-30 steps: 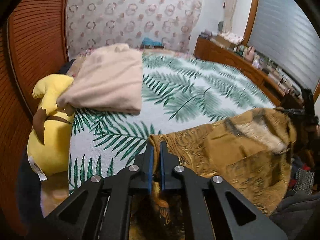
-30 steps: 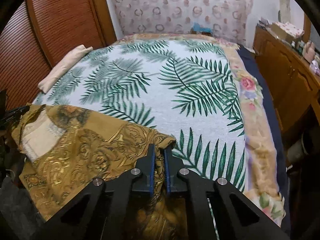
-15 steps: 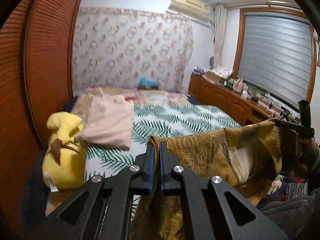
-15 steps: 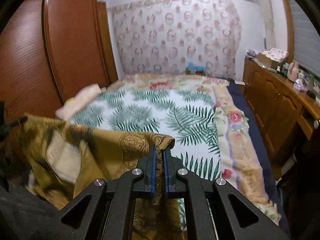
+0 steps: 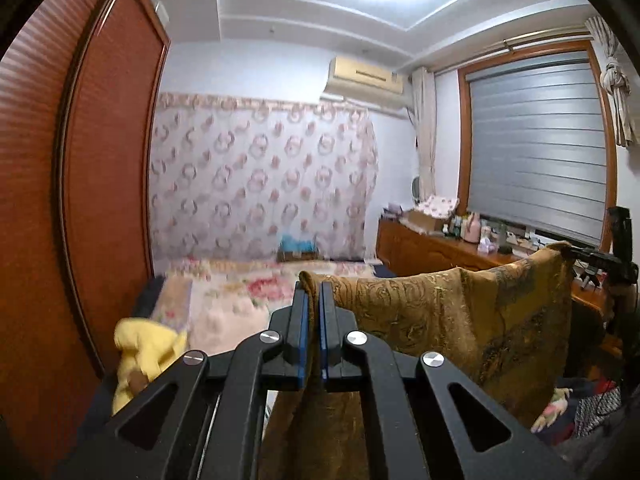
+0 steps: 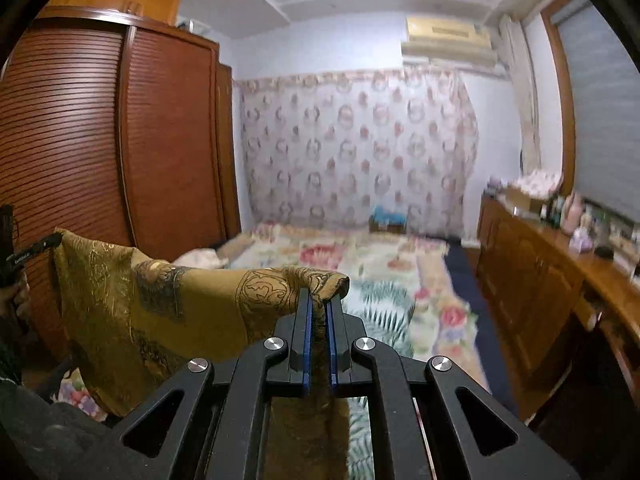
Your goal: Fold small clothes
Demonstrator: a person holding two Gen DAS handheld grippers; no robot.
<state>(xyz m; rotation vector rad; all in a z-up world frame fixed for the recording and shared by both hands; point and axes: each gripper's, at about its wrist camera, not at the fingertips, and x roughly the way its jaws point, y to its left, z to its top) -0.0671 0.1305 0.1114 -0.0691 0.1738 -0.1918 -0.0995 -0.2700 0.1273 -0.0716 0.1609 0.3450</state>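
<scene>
Bedroom, bed (image 6: 400,264) ahead, beyond both sets of fingers: the golden garment (image 5: 452,320) hangs stretched between them, left gripper (image 5: 313,304) and right gripper (image 6: 319,312) each pinched on a top corner. No fold made yet, I'd judge.

Left gripper (image 5: 313,292) clamped on one top corner of the gold cloth (image 5: 440,320). Cloth stretches right to the right gripper (image 5: 576,254), which pinches the far corner; the rest hangs below, clear of the bed (image 5: 256,292). Yellow plush (image 5: 144,352) at lower left beside the wardrobe (image 5: 80,200). Dresser (image 5: 432,248) under the blind (image 5: 540,152). Air conditioner (image 5: 366,78) above the patterned curtain (image 5: 260,180). Background blurred.
</scene>
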